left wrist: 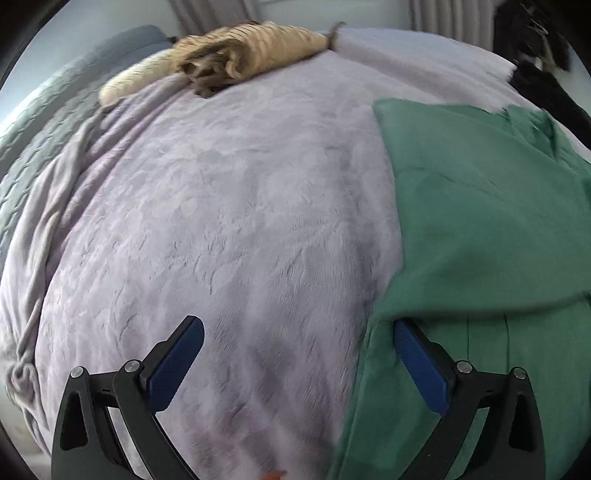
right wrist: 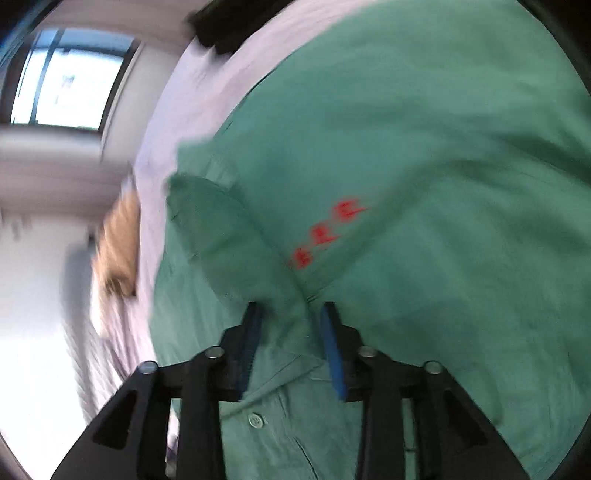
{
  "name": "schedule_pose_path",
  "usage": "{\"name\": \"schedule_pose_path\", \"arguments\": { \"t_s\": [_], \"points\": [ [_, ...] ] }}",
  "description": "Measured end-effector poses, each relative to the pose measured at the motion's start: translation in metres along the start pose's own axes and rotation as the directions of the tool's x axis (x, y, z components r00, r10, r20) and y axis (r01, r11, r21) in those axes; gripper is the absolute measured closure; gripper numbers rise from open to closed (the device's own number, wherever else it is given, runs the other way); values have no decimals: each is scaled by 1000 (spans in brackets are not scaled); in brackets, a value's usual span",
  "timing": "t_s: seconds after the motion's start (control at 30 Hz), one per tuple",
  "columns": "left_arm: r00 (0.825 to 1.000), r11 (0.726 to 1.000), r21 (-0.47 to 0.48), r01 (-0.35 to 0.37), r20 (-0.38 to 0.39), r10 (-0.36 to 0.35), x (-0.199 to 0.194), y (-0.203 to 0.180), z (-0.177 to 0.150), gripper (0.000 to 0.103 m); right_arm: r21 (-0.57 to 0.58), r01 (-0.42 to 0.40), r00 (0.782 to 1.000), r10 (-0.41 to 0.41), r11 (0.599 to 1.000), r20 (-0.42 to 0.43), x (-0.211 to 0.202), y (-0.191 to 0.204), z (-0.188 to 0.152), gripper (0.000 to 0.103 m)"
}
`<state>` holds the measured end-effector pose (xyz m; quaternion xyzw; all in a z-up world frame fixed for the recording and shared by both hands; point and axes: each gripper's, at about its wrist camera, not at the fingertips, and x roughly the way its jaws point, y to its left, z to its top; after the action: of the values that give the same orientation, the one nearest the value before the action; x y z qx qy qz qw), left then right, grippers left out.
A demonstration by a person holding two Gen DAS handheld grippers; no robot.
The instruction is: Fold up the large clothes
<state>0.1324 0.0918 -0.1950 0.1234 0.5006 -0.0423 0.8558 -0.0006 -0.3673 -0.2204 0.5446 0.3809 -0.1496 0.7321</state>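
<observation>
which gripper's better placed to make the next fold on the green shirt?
Right, probably. The right gripper already has a fold of the green shirt between its narrowed jaws, near the red lettering. The left gripper is wide open over the lilac blanket, only at the shirt's edge.

Below me: bed under pale lilac fleece blanket (left wrist: 221, 206), embossed pattern, bunched into folds along left edge. Grey quilted cover (left wrist: 44, 122) beneath, exposed at far left. Tan striped bundle (left wrist: 236, 55) lies at far end of bed. Pale curtains (left wrist: 207, 14) behind it. Window (right wrist: 66, 77) with dark frame, bright daylight, set in white wall (right wrist: 33, 280). Right view blurred.
</observation>
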Motion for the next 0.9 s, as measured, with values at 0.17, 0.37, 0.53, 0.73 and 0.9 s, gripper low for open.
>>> {"name": "schedule_pose_path", "arguments": {
  "t_s": [0.17,0.37,0.53,0.73,0.9],
  "points": [
    [989,988,-51,146,-29,-148,-20,37,14,0,82,-36,999,35,996,11,-26,-17,3,58],
    [923,922,-96,375,-56,-381,25,30,97,0,-88,-187,952,159,978,-262,15,53,-66,48],
    [860,875,-78,477,-162,-484,73,-9,133,11,-66,-285,843,217,956,-493,115,107,-164,48],
    [846,871,-35,491,-218,-486,84,-26,143,86,7,-309,827,272,951,-492,179,133,-202,100],
    [867,878,57,475,-199,-456,82,-23,146,89,-33,-343,809,278,939,-518,186,156,-215,101]
  ]
}}
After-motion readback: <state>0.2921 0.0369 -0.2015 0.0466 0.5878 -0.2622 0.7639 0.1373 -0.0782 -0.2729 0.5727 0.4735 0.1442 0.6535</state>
